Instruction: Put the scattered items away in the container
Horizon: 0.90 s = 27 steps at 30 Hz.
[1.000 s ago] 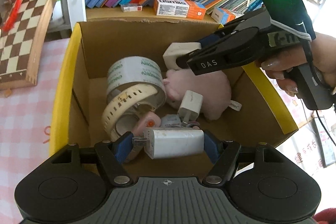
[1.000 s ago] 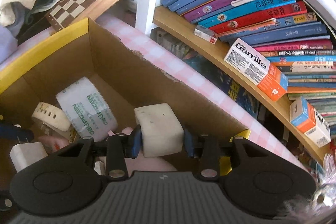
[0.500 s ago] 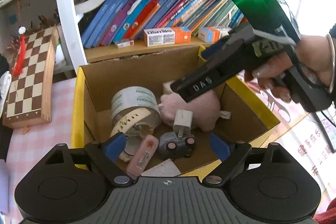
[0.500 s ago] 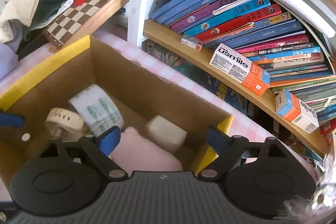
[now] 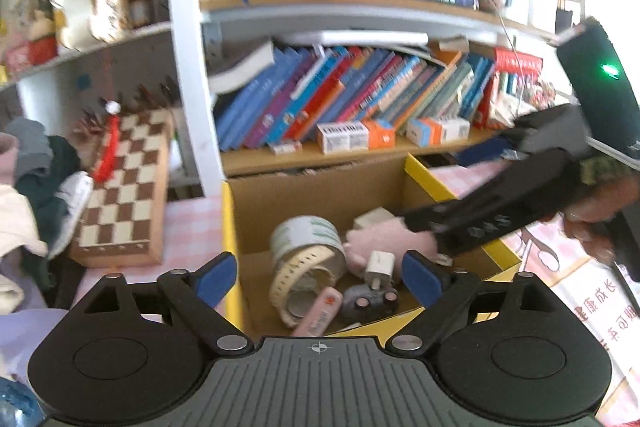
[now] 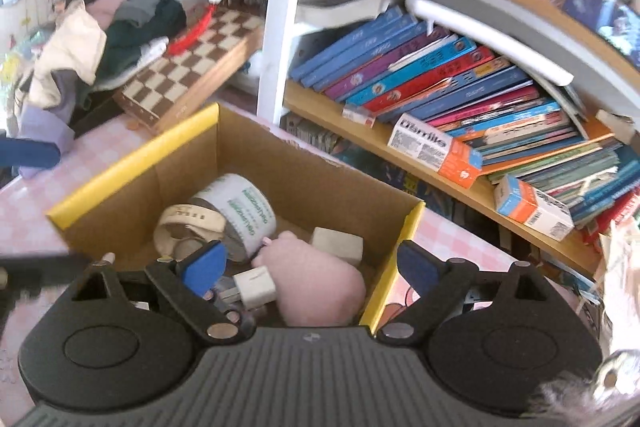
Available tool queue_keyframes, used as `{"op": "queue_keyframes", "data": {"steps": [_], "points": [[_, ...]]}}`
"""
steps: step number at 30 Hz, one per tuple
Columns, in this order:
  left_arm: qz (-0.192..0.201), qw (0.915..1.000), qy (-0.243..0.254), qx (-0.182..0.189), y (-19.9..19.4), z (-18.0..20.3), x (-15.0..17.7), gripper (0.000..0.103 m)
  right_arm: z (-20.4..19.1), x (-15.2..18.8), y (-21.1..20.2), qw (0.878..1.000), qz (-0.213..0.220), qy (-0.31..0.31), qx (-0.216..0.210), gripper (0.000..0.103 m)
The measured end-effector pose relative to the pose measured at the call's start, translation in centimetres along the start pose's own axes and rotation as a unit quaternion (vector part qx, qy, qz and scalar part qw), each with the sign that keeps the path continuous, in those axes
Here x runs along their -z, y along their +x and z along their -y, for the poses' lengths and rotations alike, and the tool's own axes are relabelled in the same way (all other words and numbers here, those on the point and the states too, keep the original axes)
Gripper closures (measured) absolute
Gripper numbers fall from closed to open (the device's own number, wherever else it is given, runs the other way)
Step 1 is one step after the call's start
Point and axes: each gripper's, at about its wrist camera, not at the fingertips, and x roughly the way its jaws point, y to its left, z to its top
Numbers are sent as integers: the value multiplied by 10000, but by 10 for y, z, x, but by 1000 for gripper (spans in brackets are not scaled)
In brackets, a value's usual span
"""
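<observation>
Both the left gripper (image 5: 316, 277) and the right gripper (image 6: 310, 265) are opening, holding nothing. In the box (image 6: 132, 163), the pink plush (image 6: 316, 287) looks soft and light; pinch its middle.

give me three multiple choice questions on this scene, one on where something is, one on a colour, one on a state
1. Where is the tape roll?
A. on the bookshelf
B. inside the cardboard box
C. on the chessboard

2. What colour is the box's top rim?
A. yellow
B. red
C. green

3. What is between the right tool's fingers?
A. the pink plush
B. a white block
C. nothing gripped

Answers:
1. B, the roll lies on the box floor beside the pink plush.
2. A, a yellow band runs along the rim.
3. C, the jaws are opening wide, with the pads pressing on nothing; the white block lies in the box.
</observation>
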Motion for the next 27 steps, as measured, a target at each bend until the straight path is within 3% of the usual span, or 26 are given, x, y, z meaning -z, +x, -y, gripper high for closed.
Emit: {"op": "queue_keyframes", "data": {"steps": [6, 13, 27], "points": [[175, 9995, -123, -250, -30, -7, 15, 8, -10, 24, -45, 9987, 223, 287, 350, 8], [34, 9997, -167, -169, -61, -6, 45, 6, -28, 68, -92, 9939, 284, 819, 684, 5], [-363, 9992, 143, 28, -105, 7, 112, 6, -113, 158, -138, 9891, -135, 1045, 1033, 3]]}}
